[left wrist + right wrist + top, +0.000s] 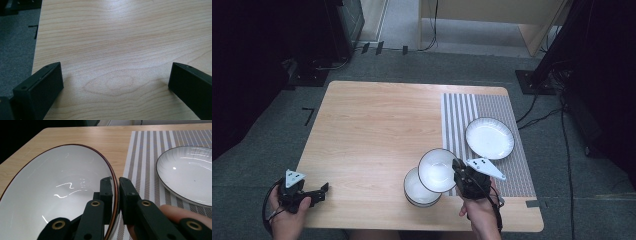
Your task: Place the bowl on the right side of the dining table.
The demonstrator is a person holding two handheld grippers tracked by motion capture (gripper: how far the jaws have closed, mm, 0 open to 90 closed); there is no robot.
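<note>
My right gripper (456, 167) (115, 185) is shut on the rim of a white bowl (437, 170) (60, 192) with a dark edge, holding it lifted and tilted above a stack of like bowls (418, 192) near the table's front edge. A white plate (489, 138) (187, 175) lies on the striped grey placemat (502, 107) (147, 152) to the right. My left gripper (323, 190) (115, 80) sits at the table's front left corner, jaws wide apart over bare wood, nothing between them.
The wooden table (377, 125) (120, 37) has bare room across its left and middle. Grey carpet (257, 165) surrounds it, with cables (542, 112) and dark stands beyond the right and far edges.
</note>
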